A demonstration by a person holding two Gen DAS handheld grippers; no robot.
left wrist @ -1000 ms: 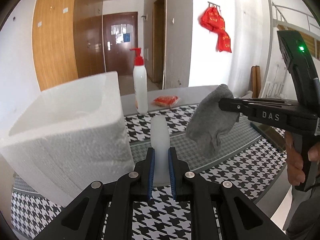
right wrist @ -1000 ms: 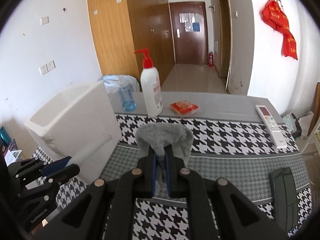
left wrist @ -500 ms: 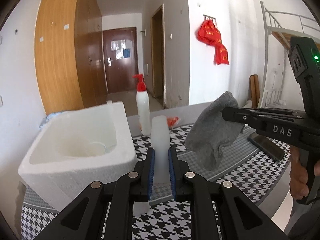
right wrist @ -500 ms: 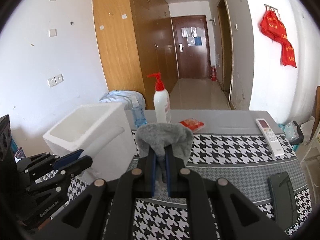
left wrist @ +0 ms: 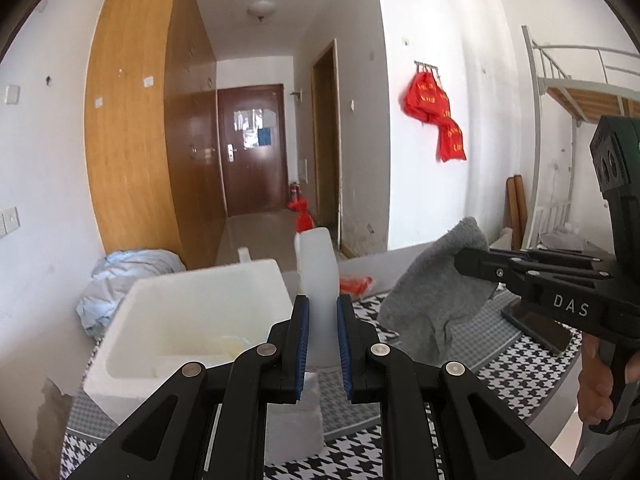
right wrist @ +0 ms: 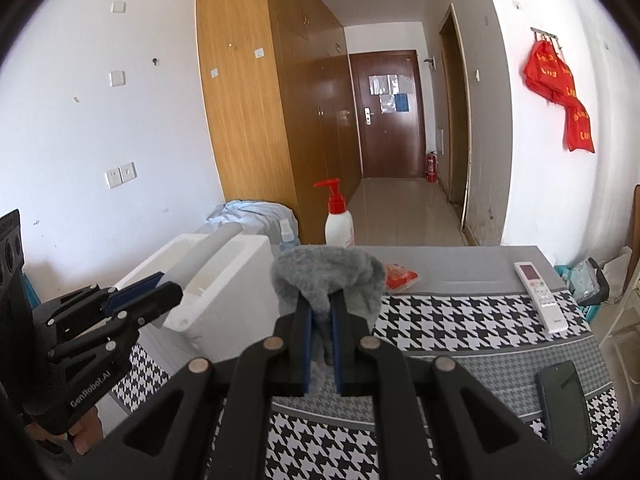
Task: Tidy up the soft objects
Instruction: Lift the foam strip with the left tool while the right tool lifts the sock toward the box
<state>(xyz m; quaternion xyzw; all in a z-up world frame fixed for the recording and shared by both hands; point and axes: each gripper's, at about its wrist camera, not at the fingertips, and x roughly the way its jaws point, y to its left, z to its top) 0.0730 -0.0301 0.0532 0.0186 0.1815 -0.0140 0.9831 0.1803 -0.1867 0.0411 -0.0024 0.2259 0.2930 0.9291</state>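
Left hand-held gripper (left wrist: pixel 322 334) pinches a translucent white tube (left wrist: pixel 318 276); right hand-held gripper (right wrist: pixel 321 330) clamps grey cloth (right wrist: pixel 328 276).

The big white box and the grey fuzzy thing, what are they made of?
The white box looks like foam, probably polystyrene: thick matte walls, a crumbly chipped corner. The grey cloth, pinched in the right gripper, seems a soft fleece or terry fabric: it has a fuzzy nap and droops in folds.

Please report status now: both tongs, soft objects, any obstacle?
Left tongs shut on translucent white soft tube. Right tongs shut on grey fuzzy cloth. White foam box open, nothing blocking.
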